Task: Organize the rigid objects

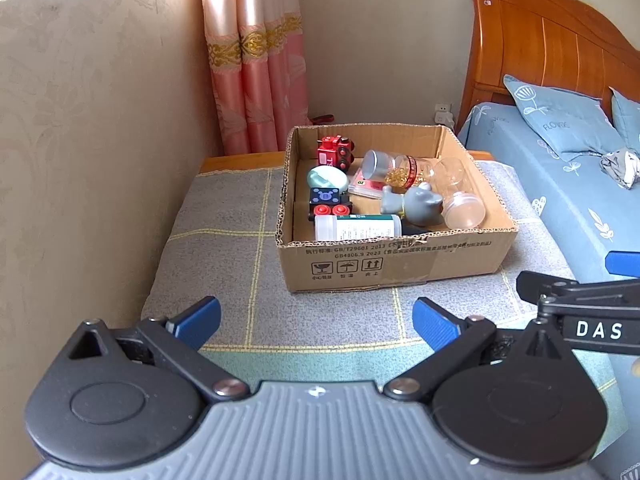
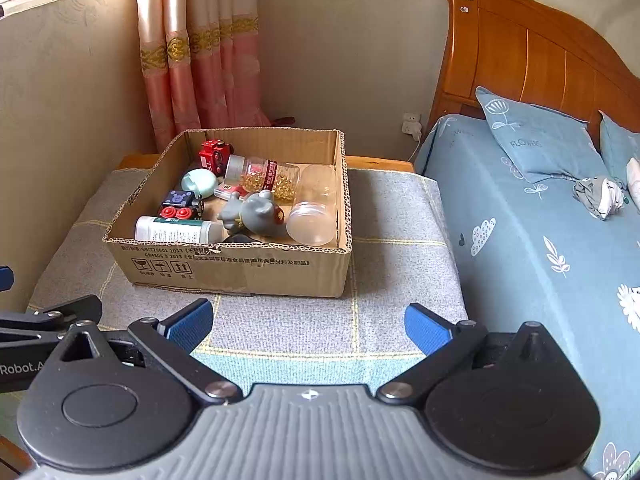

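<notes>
Sitting on a grey checked cloth [image 1: 224,216] that covers a low counter, the cardboard box [image 1: 394,264] is the landmark. Left of the box hangs a pink curtain [image 1: 256,64]; right of it stands a bed [image 2: 532,232] with blue sheets, a pillow [image 2: 532,140] and a wooden headboard [image 1: 548,40]. Nothing lies on the cloth between the box and either gripper.

Inside the box: a red toy train [image 1: 336,151] at the back, a mint-green case [image 1: 327,178], a black toy with red buttons [image 1: 330,202], a white bottle [image 1: 356,227] lying along the near wall, a grey mouse figure [image 1: 412,200], a jar of yellow capsules [image 1: 394,168] on its side, and a clear empty jar [image 1: 460,196].

Left gripper [image 1: 316,322] and right gripper [image 2: 308,326] hover near the box's front wall — jaws spread wide, gripping nothing.
</notes>
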`<state>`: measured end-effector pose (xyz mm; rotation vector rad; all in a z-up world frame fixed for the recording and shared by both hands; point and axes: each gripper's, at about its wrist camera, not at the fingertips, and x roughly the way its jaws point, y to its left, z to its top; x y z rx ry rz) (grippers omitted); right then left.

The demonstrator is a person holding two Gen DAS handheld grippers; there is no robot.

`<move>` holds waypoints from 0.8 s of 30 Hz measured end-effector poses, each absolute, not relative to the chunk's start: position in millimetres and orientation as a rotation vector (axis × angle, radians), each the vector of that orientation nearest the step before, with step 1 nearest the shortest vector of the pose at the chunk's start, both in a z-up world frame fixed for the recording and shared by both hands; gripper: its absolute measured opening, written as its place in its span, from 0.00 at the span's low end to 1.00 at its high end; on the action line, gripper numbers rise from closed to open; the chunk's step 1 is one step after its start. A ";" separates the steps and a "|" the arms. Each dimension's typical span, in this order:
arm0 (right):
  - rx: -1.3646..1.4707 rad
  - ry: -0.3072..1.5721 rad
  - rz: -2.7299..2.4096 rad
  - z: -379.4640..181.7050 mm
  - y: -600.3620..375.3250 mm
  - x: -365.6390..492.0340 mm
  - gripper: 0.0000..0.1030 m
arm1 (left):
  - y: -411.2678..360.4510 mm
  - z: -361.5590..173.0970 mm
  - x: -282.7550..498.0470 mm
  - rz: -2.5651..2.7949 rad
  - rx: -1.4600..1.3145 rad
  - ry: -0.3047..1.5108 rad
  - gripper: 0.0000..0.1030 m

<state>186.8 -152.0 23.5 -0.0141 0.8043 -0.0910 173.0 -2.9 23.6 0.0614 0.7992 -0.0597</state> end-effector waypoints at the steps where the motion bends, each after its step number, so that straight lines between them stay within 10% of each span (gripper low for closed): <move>1: -0.019 0.802 -0.092 24.1 -151.6 185.8 1.00 | -4.2 24.5 171.3 -0.056 0.063 0.796 0.99; 24: 0.003 0.789 -0.087 26.7 -157.4 180.1 1.00 | -5.6 26.9 169.8 -0.013 0.067 0.790 0.99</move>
